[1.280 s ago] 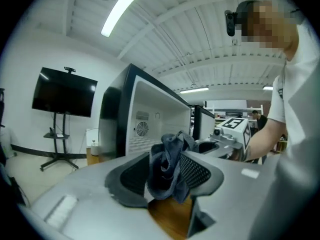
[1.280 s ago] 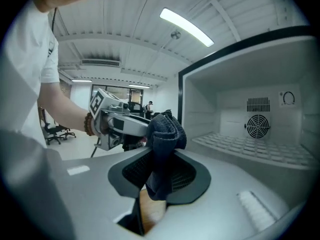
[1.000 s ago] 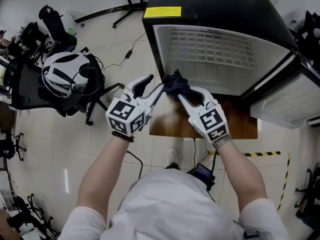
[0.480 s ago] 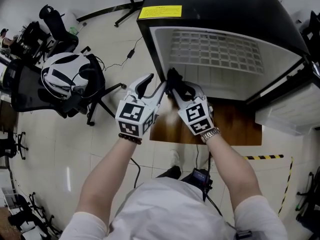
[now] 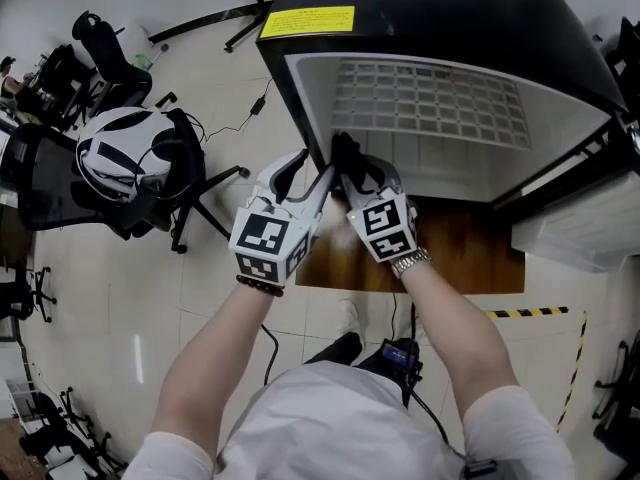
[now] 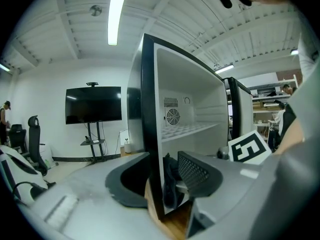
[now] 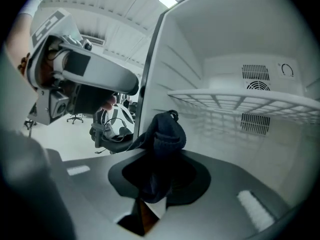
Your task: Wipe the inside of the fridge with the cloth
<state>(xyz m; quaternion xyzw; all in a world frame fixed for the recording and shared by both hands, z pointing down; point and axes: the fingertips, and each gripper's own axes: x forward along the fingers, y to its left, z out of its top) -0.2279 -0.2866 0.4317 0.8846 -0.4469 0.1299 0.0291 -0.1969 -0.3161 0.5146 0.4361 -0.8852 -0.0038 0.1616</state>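
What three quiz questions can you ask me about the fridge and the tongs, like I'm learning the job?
1. Pick one: what do the right tongs hold?
A. a yellow sponge
B. a dark cloth
C. a spray bottle

2. True or false: the fridge is closed.

3. Count: how many wire shelves can you see inside the fridge?

Key: 1 is B. 2 is false, because the fridge stands open and you can see its white inside. 3 is one.
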